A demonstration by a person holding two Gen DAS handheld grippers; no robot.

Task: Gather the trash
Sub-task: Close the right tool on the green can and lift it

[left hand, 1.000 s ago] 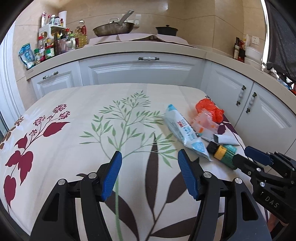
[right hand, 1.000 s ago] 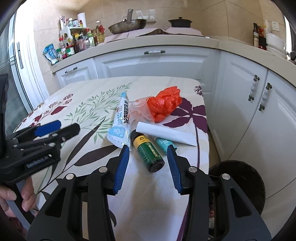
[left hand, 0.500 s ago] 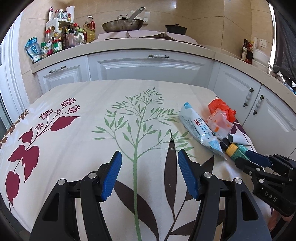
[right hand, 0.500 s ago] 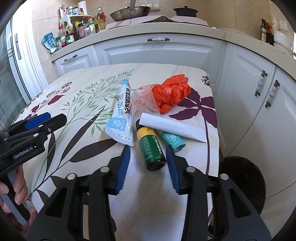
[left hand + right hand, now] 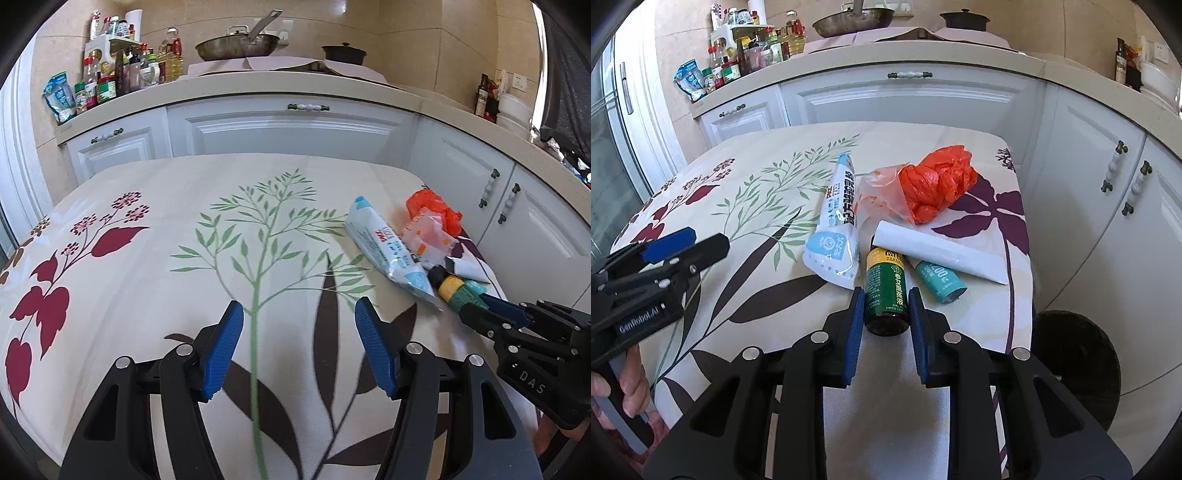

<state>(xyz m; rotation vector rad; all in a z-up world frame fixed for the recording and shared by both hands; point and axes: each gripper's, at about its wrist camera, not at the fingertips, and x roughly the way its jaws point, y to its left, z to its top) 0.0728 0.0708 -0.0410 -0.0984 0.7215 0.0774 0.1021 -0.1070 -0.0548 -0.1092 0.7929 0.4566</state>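
Right gripper [image 5: 885, 304] jaws just closing, pads against sides of green bottle [image 5: 885, 286] lying on surface [image 5: 746, 295]. Teal tube [image 5: 940, 277] just right; white wipes pack [image 5: 836, 229] left; orange bag [image 5: 936, 182] farther. Left gripper [image 5: 299, 350] open, empty, well left.

The green bottle [image 5: 885, 291] lies between the right gripper's fingers [image 5: 854, 332], its neck and cap hidden beyond them under the rolled white paper [image 5: 942, 254]. The teal tube [image 5: 940, 278], just right of the right finger, also runs under that paper. In the left wrist view the bottle's base is covered by the right gripper [image 5: 480, 314]. The hand [image 5: 617, 391] on the left gripper's handle is cut by the picture's edge. The counter jars [image 5: 750, 51] are too small to read.
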